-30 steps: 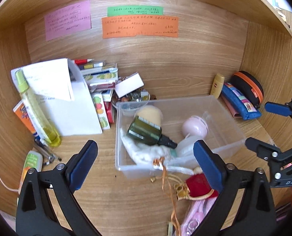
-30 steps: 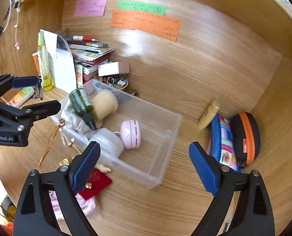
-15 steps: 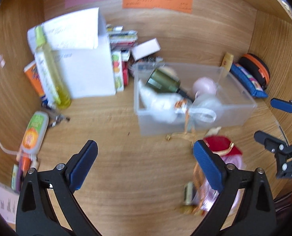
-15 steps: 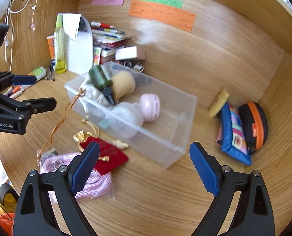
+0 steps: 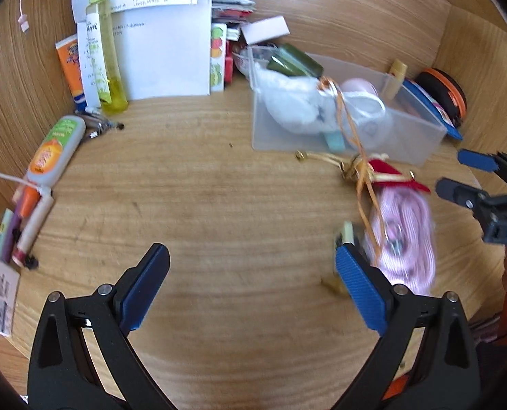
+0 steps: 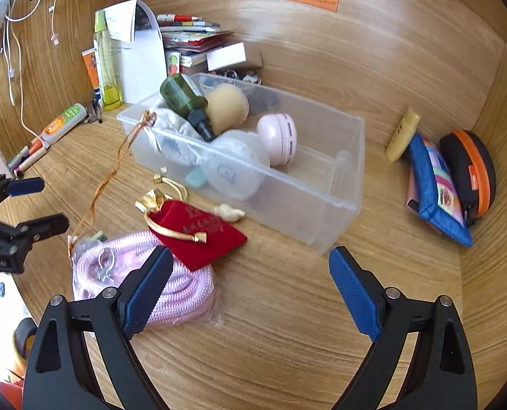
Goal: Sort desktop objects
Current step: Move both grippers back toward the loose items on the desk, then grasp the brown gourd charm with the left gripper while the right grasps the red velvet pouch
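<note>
A clear plastic bin [image 6: 335, 184] [image 5: 421, 136] stands mid-desk. It holds a green bottle [image 6: 181, 97], a tan sponge [image 6: 227, 107], a pink round case [image 6: 279, 135] and a white pouch [image 5: 294, 114]. In front of it lie a red velvet pouch [image 6: 202, 235] [image 5: 390, 172] and a coiled pink rope [image 6: 181, 294] [image 5: 407, 235]. My left gripper [image 5: 250, 283] is open and empty over bare desk, left of the rope. My right gripper [image 6: 246, 283] is open and empty, hovering in front of the bin, its left finger over the rope.
A white paper holder [image 5: 164, 48], a yellow spray bottle [image 5: 104, 51], books and an orange tube [image 5: 53, 150] stand at the back left. A blue pouch [image 6: 434, 184], an orange-black case [image 6: 472, 171] and a tan tube [image 6: 402, 135] lie at the right wall.
Both grippers have pulled back and up from the bin; more of the desk front, the rope and the red pouch now shows. Both stay open.
</note>
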The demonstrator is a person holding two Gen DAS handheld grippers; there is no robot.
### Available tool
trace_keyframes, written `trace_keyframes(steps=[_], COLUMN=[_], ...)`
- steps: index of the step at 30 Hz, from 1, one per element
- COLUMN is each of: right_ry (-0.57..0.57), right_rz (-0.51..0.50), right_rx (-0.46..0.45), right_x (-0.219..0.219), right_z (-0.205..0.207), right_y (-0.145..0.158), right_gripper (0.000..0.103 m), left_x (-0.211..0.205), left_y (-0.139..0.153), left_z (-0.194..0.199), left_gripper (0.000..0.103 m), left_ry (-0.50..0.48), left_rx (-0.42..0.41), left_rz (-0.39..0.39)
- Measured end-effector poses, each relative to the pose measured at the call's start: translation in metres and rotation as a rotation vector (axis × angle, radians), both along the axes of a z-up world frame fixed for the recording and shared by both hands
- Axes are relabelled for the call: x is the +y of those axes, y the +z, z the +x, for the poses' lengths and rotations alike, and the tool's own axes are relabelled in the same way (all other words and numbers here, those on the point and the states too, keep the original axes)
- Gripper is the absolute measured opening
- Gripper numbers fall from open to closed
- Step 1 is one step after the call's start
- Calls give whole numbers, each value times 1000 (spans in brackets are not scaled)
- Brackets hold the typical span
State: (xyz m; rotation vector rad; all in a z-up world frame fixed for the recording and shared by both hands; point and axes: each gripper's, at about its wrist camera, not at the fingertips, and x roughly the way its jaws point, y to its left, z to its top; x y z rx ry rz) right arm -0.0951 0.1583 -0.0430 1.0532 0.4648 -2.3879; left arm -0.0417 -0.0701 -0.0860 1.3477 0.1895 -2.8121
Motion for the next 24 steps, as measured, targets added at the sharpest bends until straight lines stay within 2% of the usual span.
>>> trace_keyframes(steps=[9,19,22,24], right_ry=[8,44,58,68], right_rz=[9,-28,-59,-88], right_rx=[-34,-93,-112,-127], right_x=[-6,-16,-20,-23], right_z=[-2,-14,-20,-25], right_y=[-16,-27,-29,-31], right_gripper=[91,91,91,91], left_x=[29,46,43,38], left_y=[-20,-25,-24,-23], left_z=[11,3,5,7], left_gripper=[99,98,92,83], left_ry=[-99,-117,-112,-104], left_rx=[-46,-6,9,14], left_rz=[-14,-95,-97,-97])
